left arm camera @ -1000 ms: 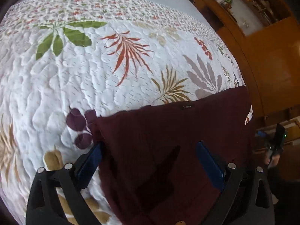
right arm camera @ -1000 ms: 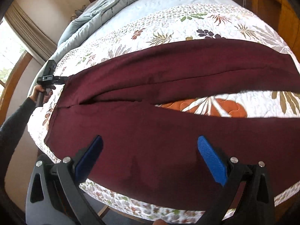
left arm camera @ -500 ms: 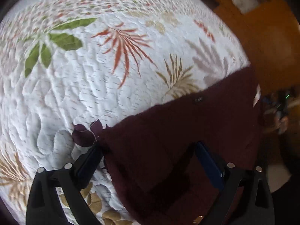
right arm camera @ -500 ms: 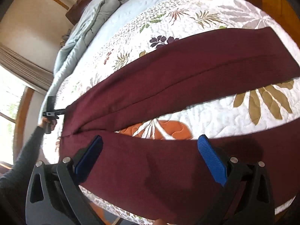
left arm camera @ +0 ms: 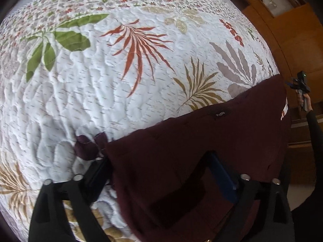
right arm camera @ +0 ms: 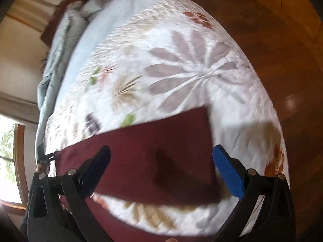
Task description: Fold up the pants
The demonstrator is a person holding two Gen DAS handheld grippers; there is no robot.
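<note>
Dark maroon pants (left arm camera: 191, 157) lie spread on a white leaf-patterned quilt (left arm camera: 101, 92). In the left wrist view my left gripper (left arm camera: 161, 173) is open, low over the waistband end, its fingers straddling the waist corner. In the right wrist view, which is motion-blurred, my right gripper (right arm camera: 161, 161) is open over the far leg's cuff end (right arm camera: 171, 145); the near leg (right arm camera: 125, 219) runs under the gripper. The right gripper also shows in the left wrist view (left arm camera: 300, 84), off the bed's edge. The left gripper shows small in the right wrist view (right arm camera: 43, 158).
A rumpled grey-blue duvet (right arm camera: 60, 46) lies at the head of the bed. Wooden furniture (left arm camera: 292, 30) stands beside the bed, with wooden floor (right arm camera: 282, 60) past the foot. A window (right arm camera: 8, 161) is on the left wall.
My right gripper swung along the legs toward the cuffs, so the far leg's end now sits between its fingers. My left gripper dropped closer to the waist corner.
</note>
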